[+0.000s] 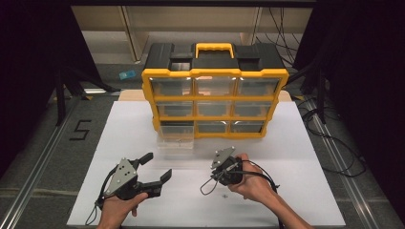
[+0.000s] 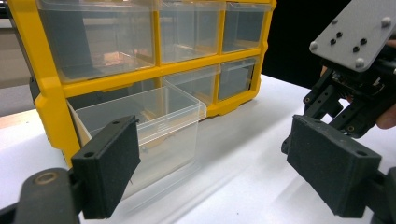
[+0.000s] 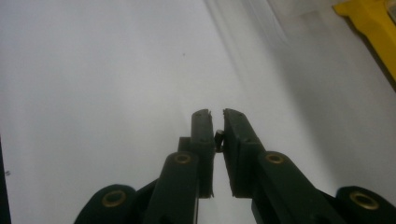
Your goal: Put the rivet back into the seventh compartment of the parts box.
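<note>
Between the nearly closed jaws of the right gripper (image 3: 217, 122) sits a small dark piece (image 3: 218, 136), pinched.

You can't identify the tiny dark thing (image 3: 218, 136) pinched between your right gripper's (image 3: 215, 114) pads; it's too small.

right gripper (image 3: 217, 116): jaws nearly together, pinching a small dark object (image 3: 218, 136), too small to identify | surface: white tabletop (image 3: 93, 93) below | top right: yellow organizer corner (image 3: 371, 21)
</note>
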